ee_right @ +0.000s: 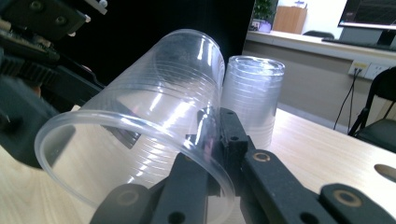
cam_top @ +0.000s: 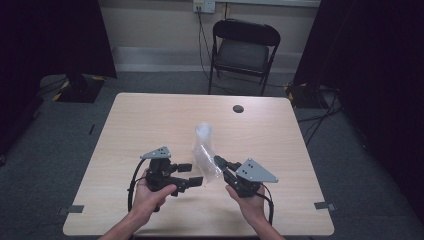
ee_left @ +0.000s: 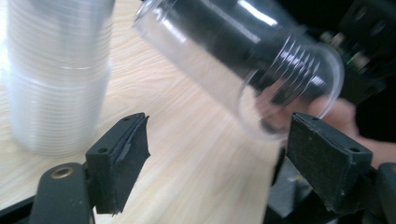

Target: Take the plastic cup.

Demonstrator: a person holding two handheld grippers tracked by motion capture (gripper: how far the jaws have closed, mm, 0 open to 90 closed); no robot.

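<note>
Cups are what you are handling: a clear plastic cup (ee_right: 135, 135), tipped on its side, hangs just above the counter (cam_top: 150, 125) between your hands. Your left claw (cam_top: 189, 174) waits beside it with its jaws apart and nothing between them, probably ready to steady the cup. Behind the cup, the stack of cups (cam_top: 203, 134) stands upright on the counter, likely its source. Your right claw (ee_right: 217, 140) is clamped on the cup's rim, one jaw inside the wall and one outside, so the thin plastic stays pinched and cannot slip.
</note>
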